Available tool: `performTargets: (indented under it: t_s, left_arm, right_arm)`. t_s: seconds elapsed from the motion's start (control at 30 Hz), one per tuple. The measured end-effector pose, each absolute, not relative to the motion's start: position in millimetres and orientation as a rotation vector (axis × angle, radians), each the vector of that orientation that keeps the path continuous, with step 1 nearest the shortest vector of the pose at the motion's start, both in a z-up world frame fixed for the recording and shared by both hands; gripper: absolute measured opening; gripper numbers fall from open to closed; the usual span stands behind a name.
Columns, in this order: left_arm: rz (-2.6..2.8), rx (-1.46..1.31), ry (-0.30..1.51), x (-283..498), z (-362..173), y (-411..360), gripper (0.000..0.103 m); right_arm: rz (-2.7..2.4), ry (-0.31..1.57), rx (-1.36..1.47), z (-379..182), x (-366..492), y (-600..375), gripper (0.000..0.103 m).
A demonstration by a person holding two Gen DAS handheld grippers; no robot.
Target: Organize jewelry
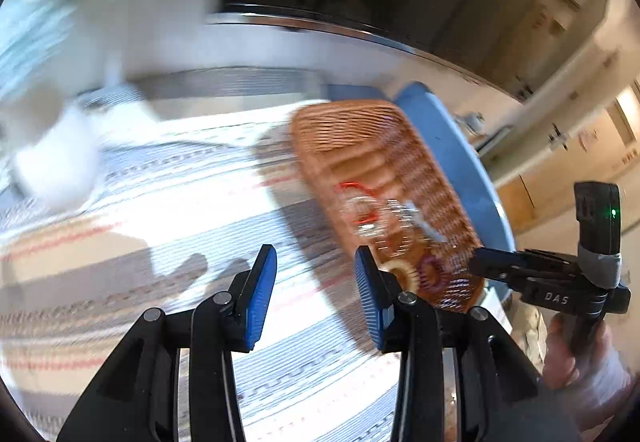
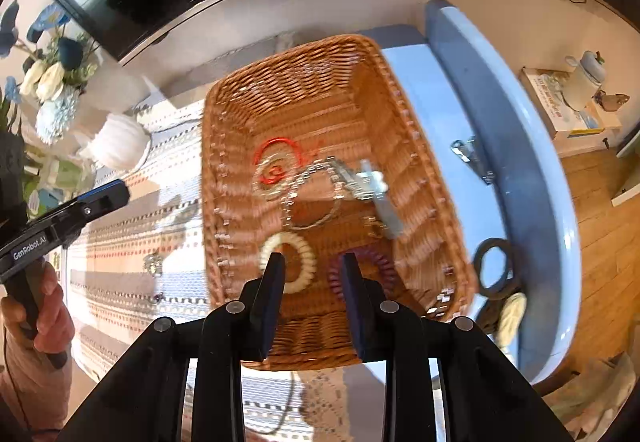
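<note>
Wicker basket [image 2: 320,90] is sitting on the striped cloth [image 2: 132,242], holding a red ring [image 2: 276,158], chain bracelets [image 2: 312,198], cream coil [image 2: 288,262] and purple coil [image 2: 384,270].

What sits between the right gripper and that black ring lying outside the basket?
The basket's right wall does: the right gripper hangs open over the basket interior, above the cream coil, while the black ring lies outside on the blue tray.
</note>
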State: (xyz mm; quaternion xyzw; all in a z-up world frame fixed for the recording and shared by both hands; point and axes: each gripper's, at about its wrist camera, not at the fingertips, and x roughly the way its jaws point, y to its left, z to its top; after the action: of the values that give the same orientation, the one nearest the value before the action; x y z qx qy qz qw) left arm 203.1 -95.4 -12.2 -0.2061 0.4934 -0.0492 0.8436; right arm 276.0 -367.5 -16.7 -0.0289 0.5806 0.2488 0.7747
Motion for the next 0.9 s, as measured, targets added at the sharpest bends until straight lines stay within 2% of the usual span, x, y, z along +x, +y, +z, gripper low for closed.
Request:
performTargets:
  t_s: [0.37,0.6,0.9]
  left_arm:
    - [0.068,-0.496,1.044,129.0,-19.6,2.4,0.040]
    - [0.000,-0.529,1.120,107.3,-51.5,12.2,0.040]
    - [-0.111,-0.483,1.229,98.8,-89.6,-12.5,0.040]
  right_arm:
    - [0.647,1.247,-0.126,-14.7,235.4,-285.4,0.029]
    - [0.709,1.278,-0.153,-27.9,203.1,-238.5,0.029]
    - [0.740,1.347,-0.155,-59.3,176.7,-190.3,0.029]
